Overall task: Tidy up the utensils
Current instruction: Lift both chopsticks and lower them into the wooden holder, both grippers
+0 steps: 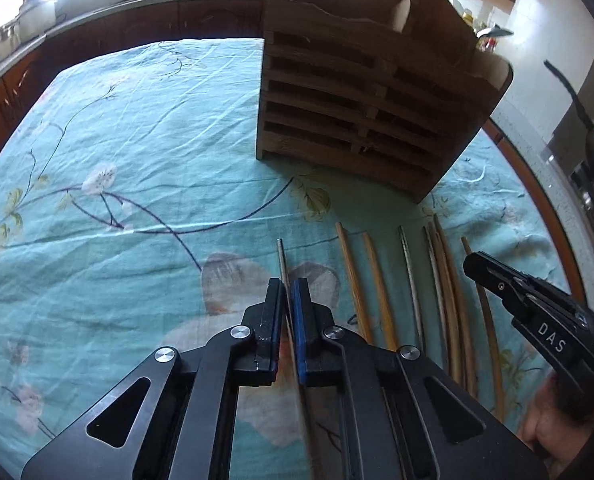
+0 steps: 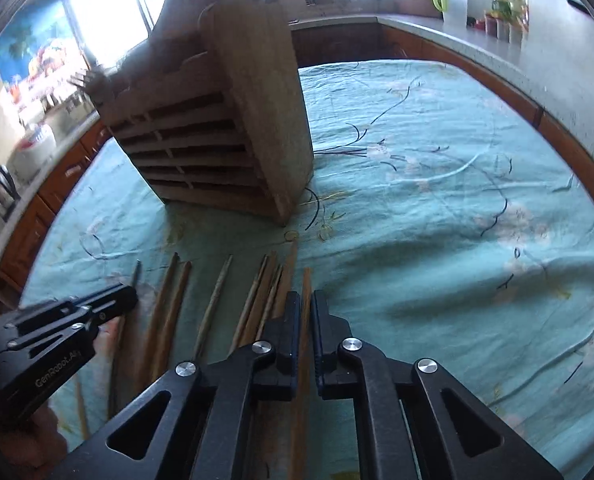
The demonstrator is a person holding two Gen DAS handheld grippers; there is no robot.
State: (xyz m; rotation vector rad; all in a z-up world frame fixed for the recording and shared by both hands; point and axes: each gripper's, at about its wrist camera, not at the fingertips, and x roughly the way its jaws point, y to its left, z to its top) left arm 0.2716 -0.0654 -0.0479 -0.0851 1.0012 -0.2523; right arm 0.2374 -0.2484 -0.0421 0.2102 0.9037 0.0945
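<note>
I have the left hand-held gripper (image 1: 288, 294) clenched on a thin grey metal chopstick (image 1: 281, 258), the leftmost of the row; its tip pokes out ahead of the pads and its length runs back between them. The right hand-held gripper (image 2: 306, 306) sits over a brown wooden chopstick (image 2: 306, 280) at the right end of the row. Its jaws stand close on either side of the stick, but I cannot tell whether they are actually pinching it or only straddling it.

The rest of the chopsticks (image 1: 377, 280) lie side by side on the teal floral tablecloth (image 1: 137, 140), roughly parallel, tips pointing toward the wooden slatted holder (image 1: 361, 120). That holder stands further in on the table, beyond the tips and apart from them, nearer the far edge than the edge I am working from. From the right wrist view the holder (image 2: 217, 132) shows the same slatted front, and I cannot see down into it; dark shapes rise behind its top, too blurred to name.

My judgement is that the task is at an early stage: most chopsticks are on the cloth, none visibly filed into the holder. What is left is lifting these two, carrying them to the holder, then working through the remainder of the row.
</note>
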